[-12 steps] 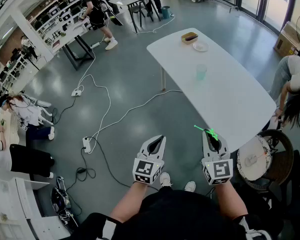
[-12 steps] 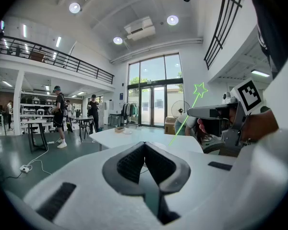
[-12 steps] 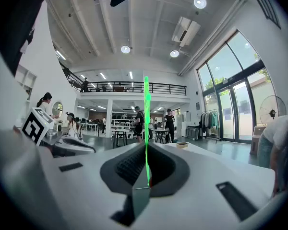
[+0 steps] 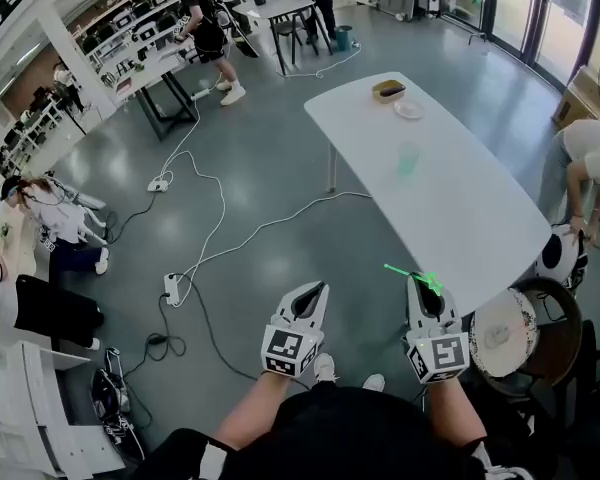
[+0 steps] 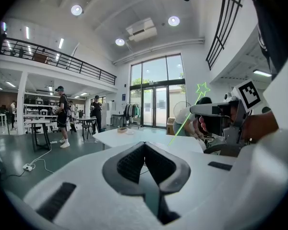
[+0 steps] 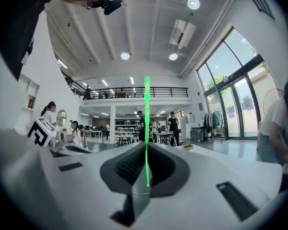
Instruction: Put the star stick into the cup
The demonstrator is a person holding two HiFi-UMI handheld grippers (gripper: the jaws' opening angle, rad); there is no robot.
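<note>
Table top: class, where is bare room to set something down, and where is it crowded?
The table is bare from the cup to its near rounded end, the widest free patch. The far end is crowded: bowl and plate sit close together.

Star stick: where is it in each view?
Head view: star stick low right, in the right gripper.
Left gripper view: star stick right of centre, slanting up.
Right gripper view: star stick centre, upright between the jaws.
Shared landmark: white table, head and left gripper views.
</note>
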